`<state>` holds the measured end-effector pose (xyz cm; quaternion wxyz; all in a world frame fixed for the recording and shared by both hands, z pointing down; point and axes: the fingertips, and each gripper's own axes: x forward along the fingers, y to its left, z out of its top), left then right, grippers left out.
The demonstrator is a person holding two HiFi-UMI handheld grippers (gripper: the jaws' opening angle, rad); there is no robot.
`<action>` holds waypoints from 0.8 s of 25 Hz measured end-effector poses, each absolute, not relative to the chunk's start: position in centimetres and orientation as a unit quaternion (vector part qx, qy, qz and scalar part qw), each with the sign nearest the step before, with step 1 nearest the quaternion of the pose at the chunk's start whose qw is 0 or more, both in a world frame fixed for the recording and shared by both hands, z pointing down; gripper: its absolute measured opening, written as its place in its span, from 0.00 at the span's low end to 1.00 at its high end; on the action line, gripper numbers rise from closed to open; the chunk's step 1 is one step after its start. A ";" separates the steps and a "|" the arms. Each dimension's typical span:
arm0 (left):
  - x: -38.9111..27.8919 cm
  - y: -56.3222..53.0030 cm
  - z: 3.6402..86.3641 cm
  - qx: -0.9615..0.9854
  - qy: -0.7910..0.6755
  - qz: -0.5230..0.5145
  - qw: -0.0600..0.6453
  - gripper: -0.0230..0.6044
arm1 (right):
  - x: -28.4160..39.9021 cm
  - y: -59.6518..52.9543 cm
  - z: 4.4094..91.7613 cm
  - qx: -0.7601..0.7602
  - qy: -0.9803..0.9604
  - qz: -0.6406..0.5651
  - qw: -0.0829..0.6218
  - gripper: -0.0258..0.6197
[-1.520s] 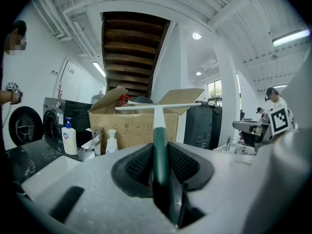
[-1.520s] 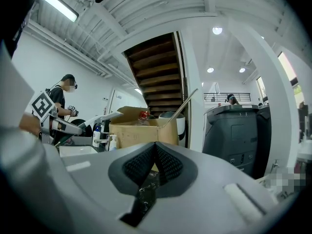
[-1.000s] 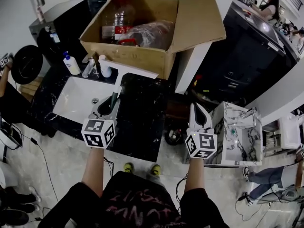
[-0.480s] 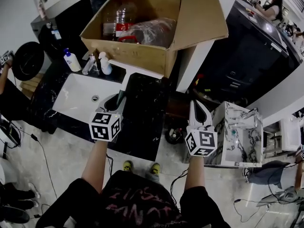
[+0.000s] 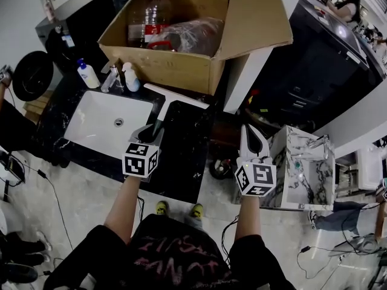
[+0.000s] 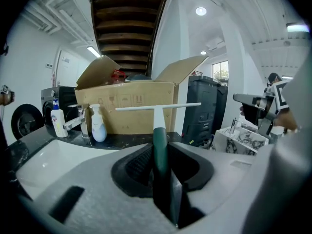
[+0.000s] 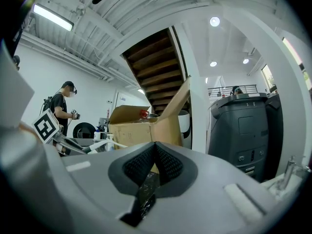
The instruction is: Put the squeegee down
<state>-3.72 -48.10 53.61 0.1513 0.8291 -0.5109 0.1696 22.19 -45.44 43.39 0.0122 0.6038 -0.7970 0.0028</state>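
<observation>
left gripper (image 6: 159,152) fingers clamped on squeegee (image 6: 158,109) handle, right gripper (image 7: 153,147) fingers together, head view shows counter (image 5: 181,157) beneath

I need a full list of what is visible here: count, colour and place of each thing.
squeegee: 1, white blade, dark green handle, over the black countertop, in the left gripper
cardboard box: 1, brown, open, behind the sink
sink: 1, white, left in the countertop
faucet: 1, silver, behind the sink
soap bottles: 2, white, either side of the faucet
left gripper: 1, grey, shut on the squeegee handle
right gripper: 1, grey, jaws together, empty
</observation>
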 end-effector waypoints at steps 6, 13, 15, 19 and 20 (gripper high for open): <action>-3.1 -47.8 56.6 0.822 -0.508 0.187 0.179 0.20 | 22.4 -45.7 43.7 0.604 -0.797 0.004 0.016 0.06; -2.7 -47.0 60.2 0.804 -0.509 0.225 0.207 0.20 | 22.9 -45.4 44.3 0.606 -0.795 0.007 0.022 0.06; -2.7 -46.7 61.1 0.800 -0.508 0.233 0.218 0.20 | 23.0 -45.3 44.4 0.607 -0.794 0.007 0.026 0.06; -2.5 -46.3 62.4 0.796 -0.500 0.249 0.233 0.20 | 23.3 -45.2 44.4 0.609 -0.793 0.008 0.026 0.06; -2.5 -46.3 62.7 0.795 -0.500 0.251 0.236 0.20 | 23.4 -45.2 44.4 0.610 -0.792 0.007 0.025 0.06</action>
